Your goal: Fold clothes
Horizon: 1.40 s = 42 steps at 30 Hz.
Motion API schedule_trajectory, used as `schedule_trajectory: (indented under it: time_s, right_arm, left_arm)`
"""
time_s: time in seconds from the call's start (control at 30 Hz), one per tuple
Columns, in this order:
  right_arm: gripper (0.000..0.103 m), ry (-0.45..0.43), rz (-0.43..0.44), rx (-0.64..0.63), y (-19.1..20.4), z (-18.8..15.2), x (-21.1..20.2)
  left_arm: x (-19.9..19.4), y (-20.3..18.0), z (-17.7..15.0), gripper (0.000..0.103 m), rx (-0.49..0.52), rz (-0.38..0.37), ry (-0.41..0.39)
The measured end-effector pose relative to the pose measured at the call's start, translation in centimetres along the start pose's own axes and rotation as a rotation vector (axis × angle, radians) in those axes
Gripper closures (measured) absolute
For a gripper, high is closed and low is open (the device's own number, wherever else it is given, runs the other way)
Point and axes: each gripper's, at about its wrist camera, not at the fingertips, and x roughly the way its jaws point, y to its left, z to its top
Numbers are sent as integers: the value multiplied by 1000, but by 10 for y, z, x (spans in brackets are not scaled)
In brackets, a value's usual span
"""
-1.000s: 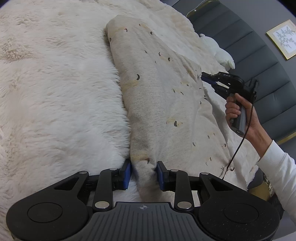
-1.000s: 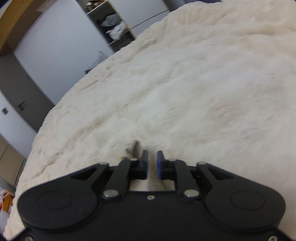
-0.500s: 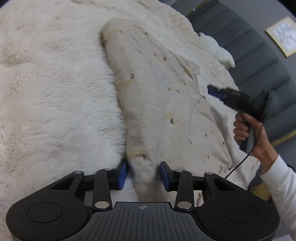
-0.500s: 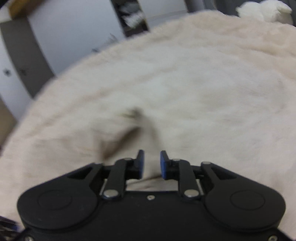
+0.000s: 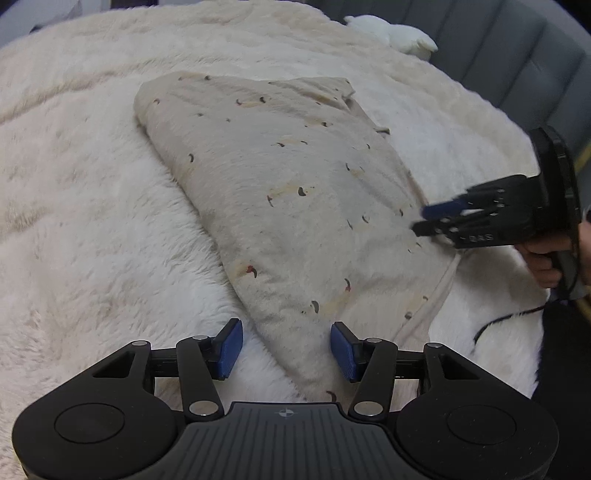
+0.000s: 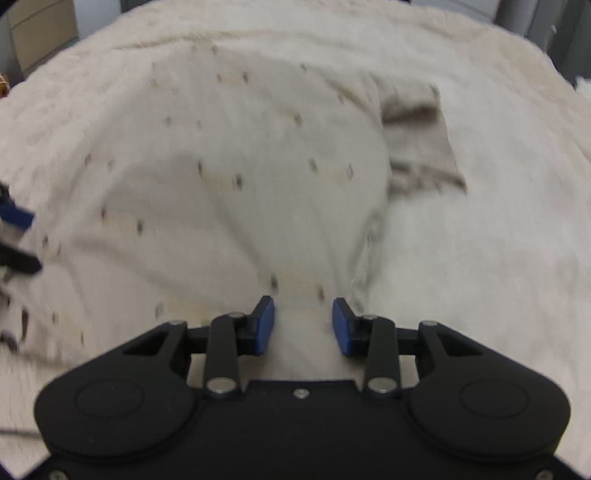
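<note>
A beige garment [image 5: 295,192] with small dark marks lies folded into a long slab on the fluffy white blanket [image 5: 92,221]. My left gripper [image 5: 286,349] hovers over its near end. Its jaws are opening, and the cloth's tip lies below and between the blue pads, which do not press on it. My right gripper [image 5: 419,220], held by a hand [image 5: 543,258], hangs over the garment's right edge. Its jaws are opening too, and cloth [image 6: 221,184] shows under and between the pads [image 6: 303,326], unpinched. A darker folded flap [image 6: 421,147] sticks out at the far right.
A white plush toy [image 5: 391,35] sits at the blanket's far edge, against a grey padded headboard [image 5: 498,44]. A black cable [image 5: 506,317] trails from the right gripper over the bed's right side. A cabinet [image 6: 40,33] stands beyond the bed.
Both grippers have opened wider. The left one let the cloth's near end go and rolled. The right one swung from the garment's far side to its near right edge, and its view turned onto the garment.
</note>
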Motion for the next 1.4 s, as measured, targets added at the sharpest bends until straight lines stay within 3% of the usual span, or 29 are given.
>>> schedule_trajectory:
  time_s: [0.1, 0.2, 0.33, 0.5, 0.6, 0.63, 0.7, 0.77, 0.87, 0.9, 1.03, 1.07, 1.1, 1.2, 1.4]
  right_arm:
    - [68, 32, -35, 9, -2, -9, -17]
    - [67, -39, -58, 8, 9, -11, -35]
    - [65, -171, 30, 48, 33, -1, -53]
    - [65, -207, 111, 17, 89, 2, -30]
    - [64, -160, 132, -16, 106, -7, -14]
    - [64, -144, 119, -36, 111, -17, -12]
    - [64, -128, 99, -81, 118, -32, -13]
    - [64, -126, 84, -131, 123, -43, -23]
    - [63, -136, 106, -101, 123, -42, -39]
    - [58, -147, 112, -87, 123, -42, -42]
    - [41, -212, 150, 49, 120, -29, -54]
    - [37, -216, 148, 89, 117, -25, -51]
    - [37, -210, 137, 106, 115, -23, -46]
    - [37, -196, 101, 139, 111, -21, -34]
    - [38, -210, 135, 224, 99, -32, -10]
  left_arm:
    - [-5, 0, 1, 55, -6, 13, -29]
    - [-13, 6, 5, 53, -44, 29, -88]
    - [-4, 0, 3, 52, -19, 42, -58]
    - [9, -16, -3, 48, 126, 52, -4]
    - [-1, -3, 2, 46, 121, 52, -23]
    - [-5, 4, 5, 45, 101, 62, -38]
    - [-14, 36, 18, 44, -43, 80, -93]
    - [-15, 57, 25, 44, -164, 35, -123]
    - [-5, 104, 43, 41, -423, -125, -182]
    - [0, 111, 50, 38, -451, -136, -188]
    - [25, 120, 72, 32, -461, -136, -155]
    - [32, 120, 77, 23, -457, -136, -141]
    - [37, 117, 80, 12, -445, -133, -138]
    - [52, 103, 90, 7, -387, -107, -138]
    - [66, 85, 93, 4, -307, -105, -150]
